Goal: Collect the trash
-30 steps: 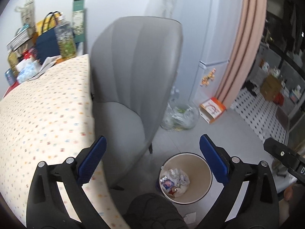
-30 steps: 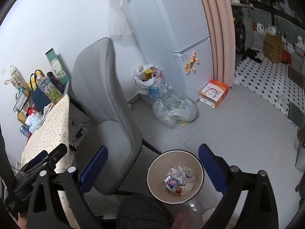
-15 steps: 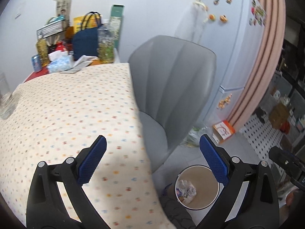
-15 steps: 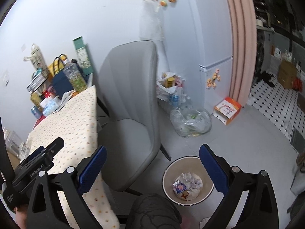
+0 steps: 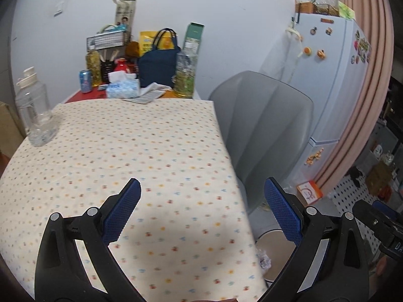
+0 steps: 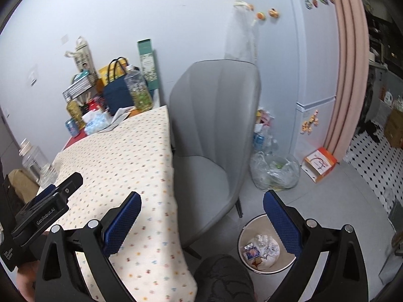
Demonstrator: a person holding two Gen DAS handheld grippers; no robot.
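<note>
Blue-padded left gripper (image 5: 201, 210) and right gripper (image 6: 201, 215) are both hanging wide open, empty, so I'd be scanning the dotted tablecloth (image 5: 126, 156) before swinging back to the wastebasket (image 6: 243, 236).

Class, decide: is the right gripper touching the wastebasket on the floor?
Apart. The right wrist view shows the right gripper open and empty, raised high above the wastebasket with floor visible between.
</note>
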